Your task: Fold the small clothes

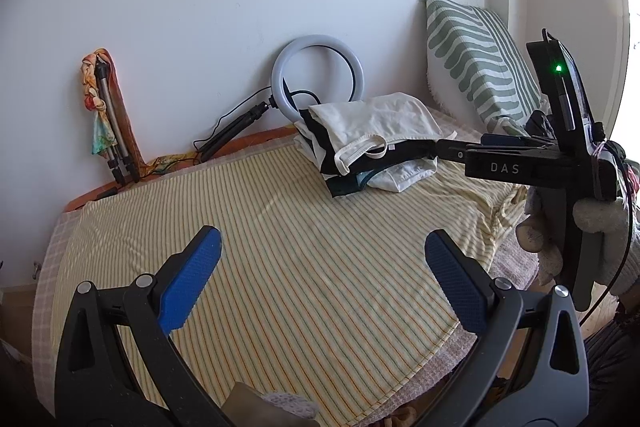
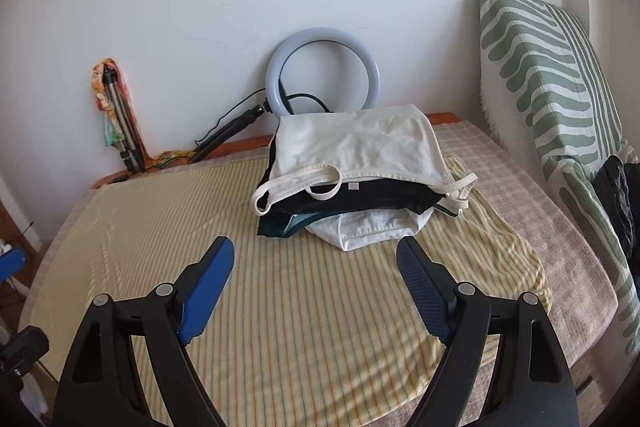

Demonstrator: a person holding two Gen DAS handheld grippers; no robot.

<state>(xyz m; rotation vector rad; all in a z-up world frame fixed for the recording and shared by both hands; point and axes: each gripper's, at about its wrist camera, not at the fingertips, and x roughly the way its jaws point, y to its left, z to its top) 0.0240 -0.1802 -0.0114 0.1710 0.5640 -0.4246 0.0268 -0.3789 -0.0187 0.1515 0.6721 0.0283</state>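
A stack of folded small clothes [image 2: 356, 179] lies at the back of the bed, a cream top with thin straps on top, black, teal and white pieces under it. The same stack [image 1: 372, 143] shows in the left wrist view. Beneath it a yellow striped cloth [image 2: 304, 307] is spread flat over the bed. My right gripper [image 2: 316, 255] hovers open just in front of the stack, nothing between its blue pads. My left gripper [image 1: 322, 247] is open too, over the striped cloth [image 1: 280, 247] and nearer to me. The right gripper's body [image 1: 560, 163] juts in from the right beside the stack.
A ring light [image 2: 322, 73] on a small tripod leans on the white wall behind the stack. A folded tripod with a colourful scarf [image 2: 116, 115] stands at the back left. A green-and-cream striped pillow [image 2: 548, 99] is propped at the right, dark cloth [image 2: 616, 199] beside it.
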